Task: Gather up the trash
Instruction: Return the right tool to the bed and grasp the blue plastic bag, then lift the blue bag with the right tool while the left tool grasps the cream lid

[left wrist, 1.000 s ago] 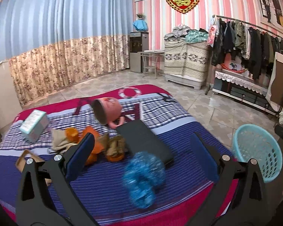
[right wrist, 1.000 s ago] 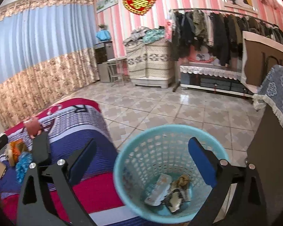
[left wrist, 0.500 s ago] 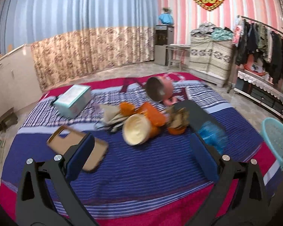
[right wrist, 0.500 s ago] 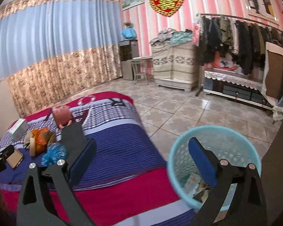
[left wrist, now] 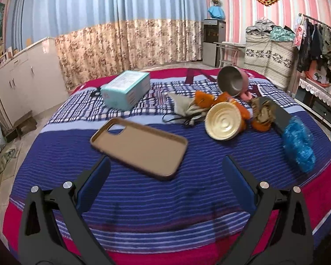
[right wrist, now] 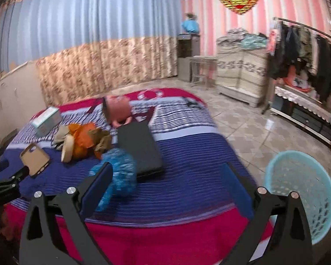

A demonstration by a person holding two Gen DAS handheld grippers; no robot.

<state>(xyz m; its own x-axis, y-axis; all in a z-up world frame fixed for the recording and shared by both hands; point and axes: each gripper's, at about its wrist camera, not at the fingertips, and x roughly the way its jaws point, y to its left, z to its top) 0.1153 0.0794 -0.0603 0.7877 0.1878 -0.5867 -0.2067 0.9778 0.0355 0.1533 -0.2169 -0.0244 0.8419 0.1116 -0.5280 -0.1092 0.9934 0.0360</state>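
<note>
- Lying on the striped bed cover (left wrist: 143,198), loose trash is seen clustered mid-bed: a beige paper bowl (left wrist: 223,124) tipped on its side, orange wrapper scraps (left wrist: 242,110) touching it, and a crumpled blue plastic bag (left wrist: 299,145) near the right edge.
- Left gripper (left wrist: 165,176) is held wide and empty, hovering just short of a tan phone case (left wrist: 141,146); the case is judged not trash.
- Right gripper (right wrist: 166,186) is likewise spread wide and empty, with the blue plastic bag (right wrist: 119,172) just behind its left finger.
- Bag is judged very light, soft and crushable; a pinch across any bunched fold should do, though thin film may slip.
- Bowl is judged light, thin-walled and easily dented; the rim is best taken between the pads.
- Wrapper scraps are judged flimsy; they should be gathered at the thickest wad.
- Shown only in the right wrist view: nearly the whole blue basket (right wrist: 302,190) on the tiled floor beside the bed, plus the black flat case (right wrist: 141,148) in full.
- Shown clearly only in the left wrist view: the bowl's ribbed interior, a teal box (left wrist: 125,89) and the grey inside of a pink pot (left wrist: 232,81).
- Basket contents cannot be told; that view is blurred.
</note>
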